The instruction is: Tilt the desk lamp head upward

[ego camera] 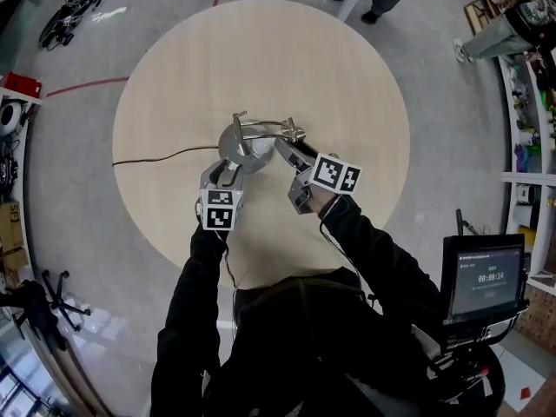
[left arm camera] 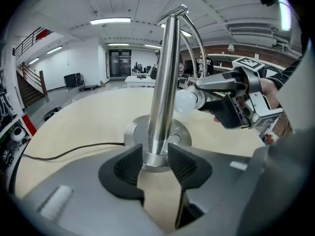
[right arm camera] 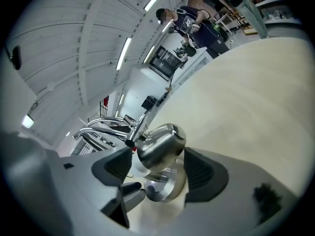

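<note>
The desk lamp (ego camera: 241, 144) stands mid-worktop (ego camera: 261, 59). The left tool (left arm camera: 155, 152), jaws apart, straddles the foot of its post (left arm camera: 163, 82). The right tool (right arm camera: 158, 157), jaws wide, loosely flanks the lamp head (right arm camera: 160, 142).

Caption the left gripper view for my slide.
Left gripper straddles the desk lamp's chrome post above its round base; right gripper brackets the lamp head beyond.

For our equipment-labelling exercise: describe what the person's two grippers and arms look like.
The left gripper and right gripper have grey bodies with dark ribbed pads. Each carries a white cube printed with black square markers. The sleeves are black.
</note>
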`<action>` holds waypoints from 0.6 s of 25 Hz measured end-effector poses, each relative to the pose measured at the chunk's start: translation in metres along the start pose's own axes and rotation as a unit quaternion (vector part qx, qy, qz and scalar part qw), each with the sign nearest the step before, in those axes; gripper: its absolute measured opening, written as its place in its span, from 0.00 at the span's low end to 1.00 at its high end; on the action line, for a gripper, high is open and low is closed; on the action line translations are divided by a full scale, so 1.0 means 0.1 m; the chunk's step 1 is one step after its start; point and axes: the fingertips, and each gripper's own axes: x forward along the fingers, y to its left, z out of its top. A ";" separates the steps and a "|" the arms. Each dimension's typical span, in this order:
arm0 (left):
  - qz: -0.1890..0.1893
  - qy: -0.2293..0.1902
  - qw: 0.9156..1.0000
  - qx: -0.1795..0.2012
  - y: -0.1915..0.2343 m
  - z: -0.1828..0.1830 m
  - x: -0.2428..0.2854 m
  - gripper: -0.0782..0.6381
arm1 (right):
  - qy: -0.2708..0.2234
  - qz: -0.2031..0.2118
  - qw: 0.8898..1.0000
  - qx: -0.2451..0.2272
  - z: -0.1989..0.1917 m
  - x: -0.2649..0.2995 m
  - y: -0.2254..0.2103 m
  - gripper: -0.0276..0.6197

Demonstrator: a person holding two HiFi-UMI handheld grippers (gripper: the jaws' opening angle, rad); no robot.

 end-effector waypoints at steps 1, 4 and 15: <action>0.001 0.005 1.000 -0.002 0.00 -0.04 0.02 0.34 | -0.003 0.001 1.000 0.005 0.01 0.00 -0.01 0.56; -0.007 0.015 1.000 -0.005 -0.04 -0.12 0.07 0.34 | 0.002 0.005 1.000 0.009 0.02 0.01 -0.05 0.56; 0.005 0.024 1.000 0.008 -0.02 -0.15 0.17 0.36 | -0.010 -0.019 0.999 -0.037 0.12 -0.01 -0.10 0.53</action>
